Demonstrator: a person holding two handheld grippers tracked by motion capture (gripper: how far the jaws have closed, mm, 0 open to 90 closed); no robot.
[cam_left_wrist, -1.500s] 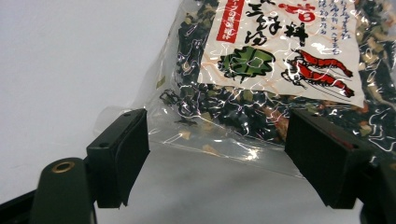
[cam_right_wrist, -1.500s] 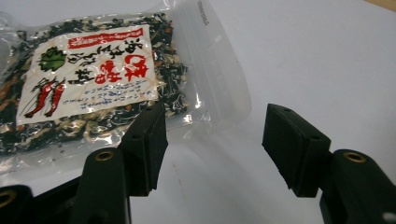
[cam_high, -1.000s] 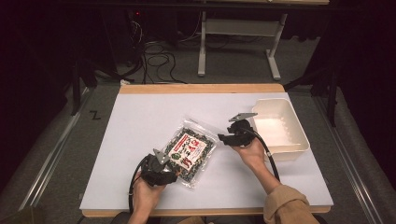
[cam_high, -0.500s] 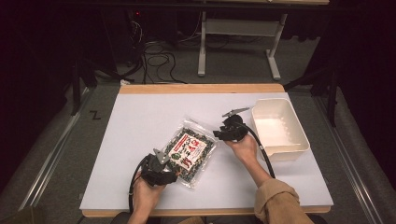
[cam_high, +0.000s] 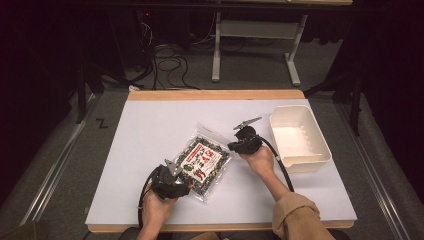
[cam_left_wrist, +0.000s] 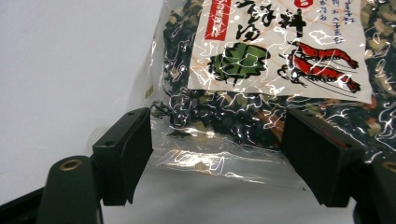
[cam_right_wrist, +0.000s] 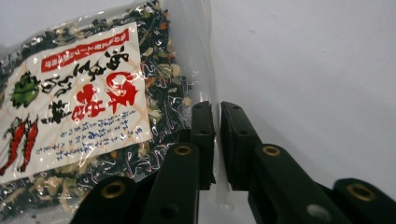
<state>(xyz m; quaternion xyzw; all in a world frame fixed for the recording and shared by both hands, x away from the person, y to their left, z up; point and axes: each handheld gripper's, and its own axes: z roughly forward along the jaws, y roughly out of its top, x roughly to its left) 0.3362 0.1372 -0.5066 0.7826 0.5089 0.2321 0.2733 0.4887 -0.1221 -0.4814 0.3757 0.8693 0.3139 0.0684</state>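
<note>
we pinch the clear edge of the snack bag (cam_high: 201, 162) on the white table (cam_high: 150, 130) with our right gripper (cam_right_wrist: 217, 140), our left gripper (cam_left_wrist: 217, 149) is wide around its end, so next we squeeze.

Both tools are black, with brass-ringed screw holes (grey plate on top); tan sleeve (cam_high: 300, 217) on right arm.

The desk (cam_high: 150, 125) has a pale top and a wooden edge. On it lie a clear packet (cam_high: 202, 161) and a white tub (cam_high: 300, 137), well apart.
</note>
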